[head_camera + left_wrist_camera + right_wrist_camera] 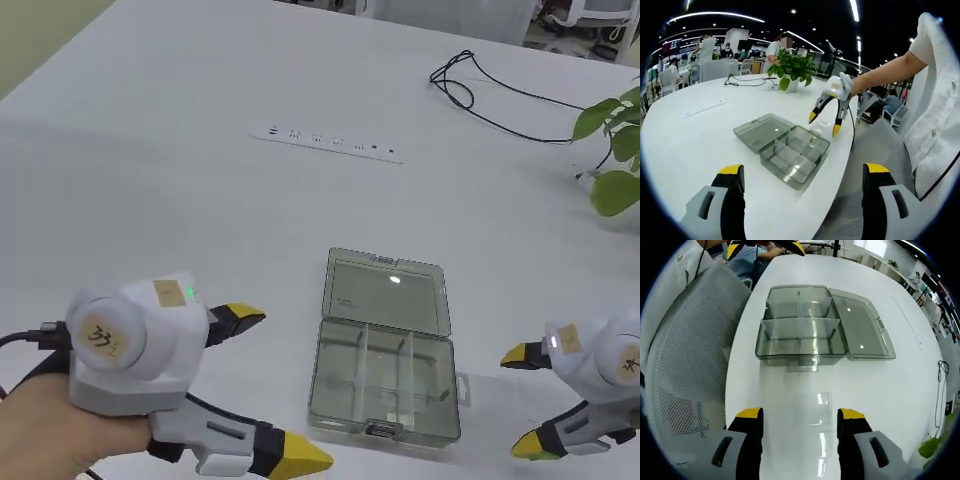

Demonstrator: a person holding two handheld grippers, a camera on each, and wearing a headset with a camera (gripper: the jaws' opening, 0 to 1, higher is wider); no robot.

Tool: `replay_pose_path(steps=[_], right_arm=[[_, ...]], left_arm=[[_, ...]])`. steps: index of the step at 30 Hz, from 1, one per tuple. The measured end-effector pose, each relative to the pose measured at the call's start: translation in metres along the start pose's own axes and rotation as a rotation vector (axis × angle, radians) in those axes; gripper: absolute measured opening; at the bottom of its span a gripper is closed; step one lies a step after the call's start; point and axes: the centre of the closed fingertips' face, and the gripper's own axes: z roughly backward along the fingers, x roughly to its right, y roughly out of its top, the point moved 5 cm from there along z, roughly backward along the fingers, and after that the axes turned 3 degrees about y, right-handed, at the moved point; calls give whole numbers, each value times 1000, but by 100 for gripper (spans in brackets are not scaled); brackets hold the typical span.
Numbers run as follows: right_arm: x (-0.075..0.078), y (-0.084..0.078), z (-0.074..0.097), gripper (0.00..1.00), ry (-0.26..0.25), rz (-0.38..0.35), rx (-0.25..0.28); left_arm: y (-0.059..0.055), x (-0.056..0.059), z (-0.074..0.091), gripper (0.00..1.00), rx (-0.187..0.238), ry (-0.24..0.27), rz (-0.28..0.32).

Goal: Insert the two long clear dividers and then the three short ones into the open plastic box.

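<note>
White counter (200, 200) runs across the head view, with one power strip (325, 140), one black cable (480, 95) and one potted plant (615, 150) at its far side. One plastic box (340, 425) sits near the front edge between the two tools, its lid (385, 290) thrown back flat on the counter behind it. Two clear dividers (362, 365) stand upright inside the box, running front to back; any further pieces in it are too faint to tell.

The left tool (285, 388), held in a hand (60, 420), hovers to the left of the box with its yellow-tipped jaws spread wide and nothing between them. The right tool (515, 400) hangs to the right of the box, jaws likewise wide apart, gripping nothing and touching nothing.

From the right gripper view, loose clear divider pieces (821, 410) lie flat on the counter between that tool's jaws and the box, just short of the box's near wall. At least two show, but their exact number cannot be told through the glare. A mesh chair (695, 365) stands beside the counter's edge.
</note>
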Motion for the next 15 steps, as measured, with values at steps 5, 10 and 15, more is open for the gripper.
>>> replay_pose_path(steps=[5,10,15], right_arm=[[7,-4,-8,56,7,20,-35],[8,-4,-12,50,19,47,-55],[11,-3,-14,48,19,54,-60]], left_arm=[[-1,-1,-1,100,2,1,10],[-2,-1,-2,100,4,3,19],[-2,-1,-2,100,6,4,24]])
